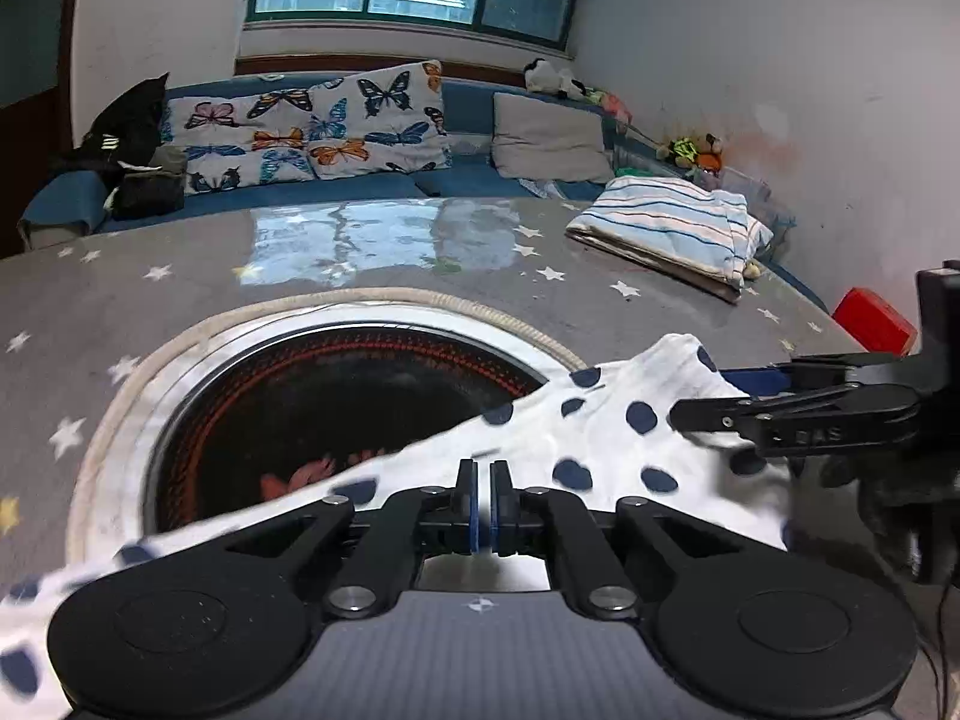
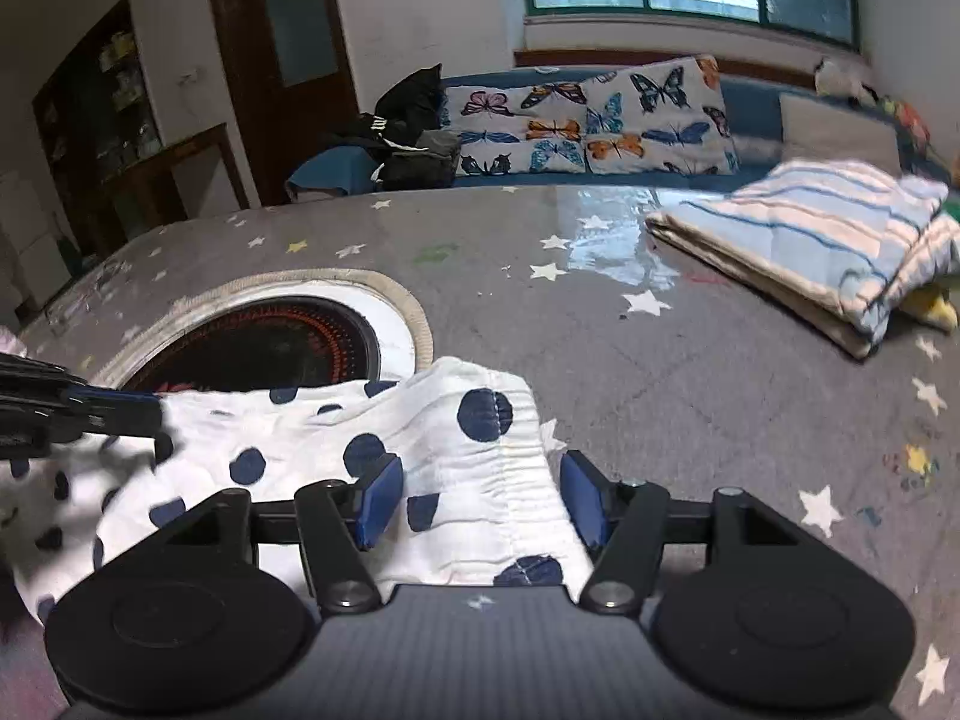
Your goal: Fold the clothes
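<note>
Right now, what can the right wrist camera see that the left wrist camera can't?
Only the right wrist view shows the dark wooden door and the shelf cabinet, plus the right gripper with jaws open around the spotted cloth.

Only the left wrist view shows the red box and the left gripper, jaws shut.

Both show the butterfly pillows, striped folded cloth and round burner.

A white garment [image 2: 384, 450] with navy dots lies rumpled near the table's front edge, partly over the round burner; a folded striped cloth [image 2: 822, 240] sits toward the far right edge.
</note>
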